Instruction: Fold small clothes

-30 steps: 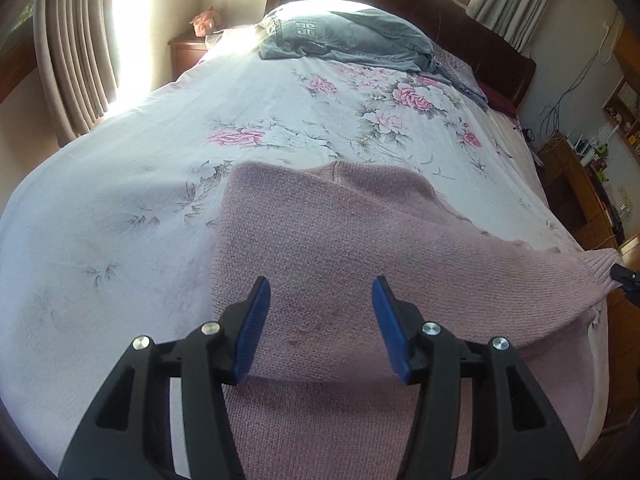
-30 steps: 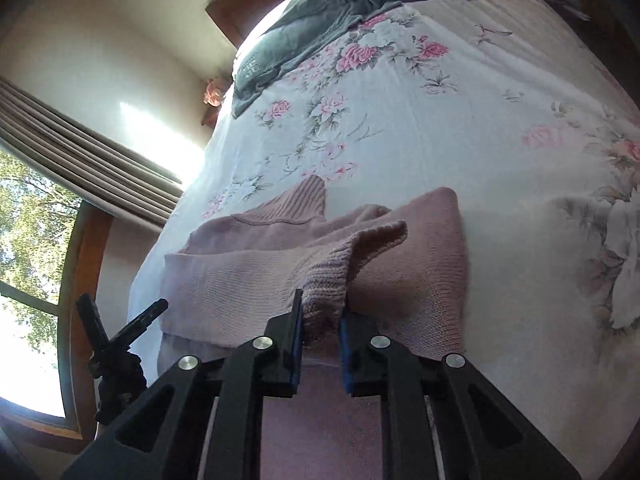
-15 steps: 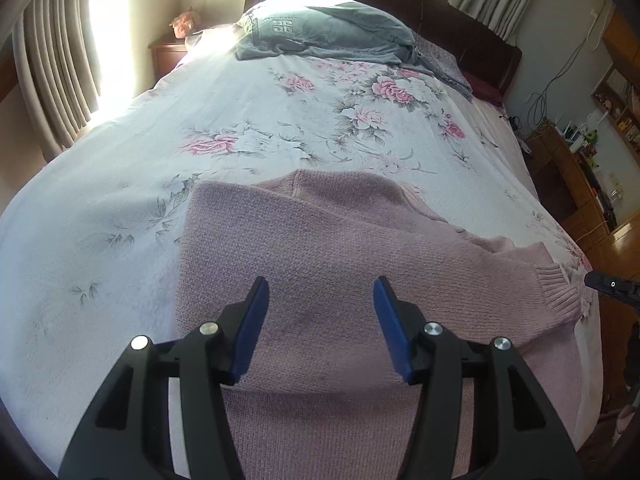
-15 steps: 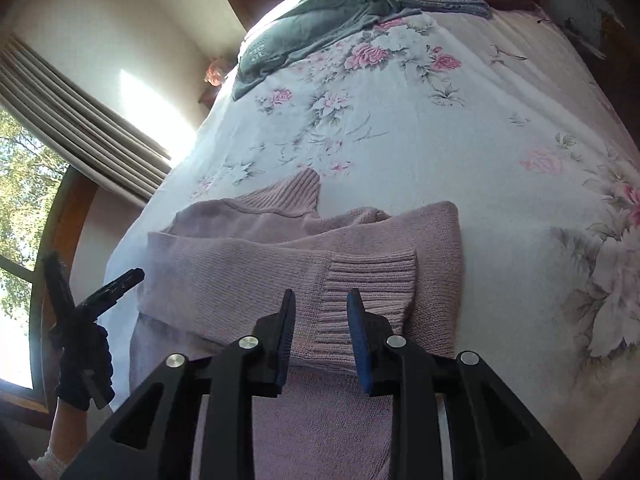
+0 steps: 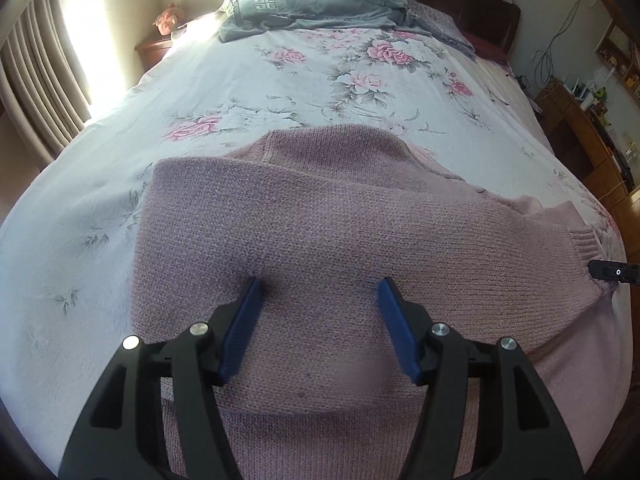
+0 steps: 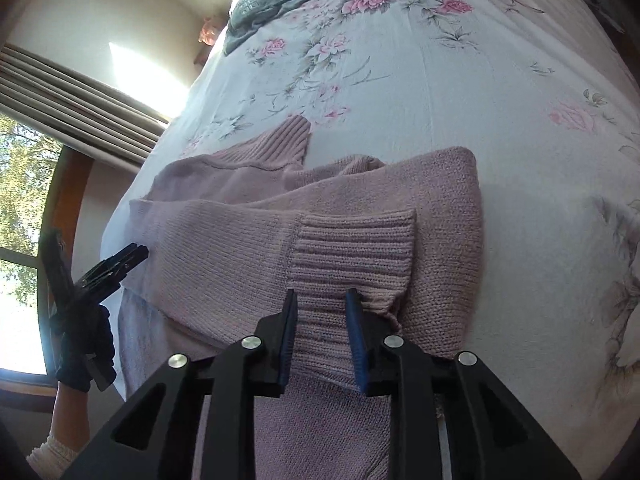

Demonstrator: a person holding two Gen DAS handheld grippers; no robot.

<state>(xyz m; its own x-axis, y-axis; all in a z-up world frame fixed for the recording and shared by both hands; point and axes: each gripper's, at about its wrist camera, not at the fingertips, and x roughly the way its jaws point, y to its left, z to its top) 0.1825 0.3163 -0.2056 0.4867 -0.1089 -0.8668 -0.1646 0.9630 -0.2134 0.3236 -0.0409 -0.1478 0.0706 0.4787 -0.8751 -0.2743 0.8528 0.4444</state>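
Observation:
A dusty-pink knitted sweater [image 5: 340, 232] lies on the floral bed sheet [image 5: 240, 92], with one sleeve folded across its body. My left gripper [image 5: 318, 292] hovers open just above the folded sleeve, nothing between its blue pads. In the right wrist view the same sweater [image 6: 240, 248] shows its ribbed cuff [image 6: 352, 248] lying flat on the body. My right gripper [image 6: 322, 300] is open over the cuff's near edge, the cuff released. The ribbed collar [image 6: 280, 140] points away toward the headboard. The right gripper's tip [image 5: 612, 271] shows at the left wrist view's right edge.
A grey folded garment [image 5: 316, 0] and pillows lie at the head of the bed. A nightstand [image 5: 154, 46] and curtains [image 5: 36, 80] stand on the left, a wooden desk [image 5: 580, 128] on the right. A gloved hand holds the left gripper [image 6: 92, 280] near the window.
My right gripper let go of the cuff and opened; the sleeve now lies flat across the sweater. The left gripper stayed open and came lower and closer over the sweater.

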